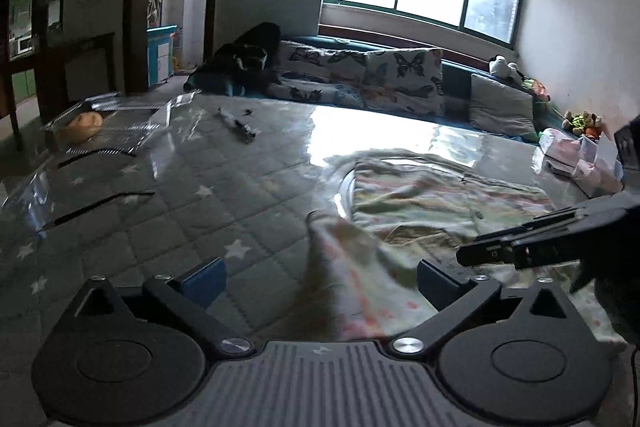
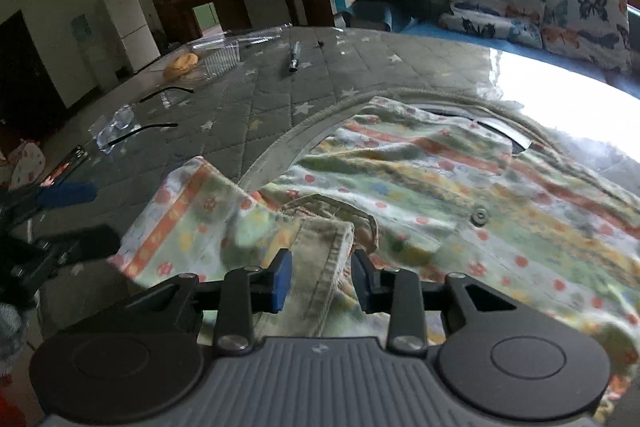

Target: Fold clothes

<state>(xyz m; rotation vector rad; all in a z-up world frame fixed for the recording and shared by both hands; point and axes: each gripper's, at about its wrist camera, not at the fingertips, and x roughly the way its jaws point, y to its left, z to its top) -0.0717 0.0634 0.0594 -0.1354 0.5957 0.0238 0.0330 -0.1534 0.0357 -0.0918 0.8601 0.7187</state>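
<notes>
Mostly blurred garment [image 2: 420,179], hem between right hand-held gripper [image 2: 322,279] jaws, grip unclear

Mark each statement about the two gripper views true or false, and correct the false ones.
1. The left gripper is open wide. True.
2. The right gripper has a cuff of the garment between its fingers. True.
3. The garment is plain black. False: it is pale with coloured stripes and small flowers.
4. A pen lies on the table beyond the garment. True.
5. The cushions by the window bear a star print. False: they show butterflies; the stars are on the table cover.
6. The left gripper grips the sleeve. False: its fingers stand apart, holding nothing.
</notes>
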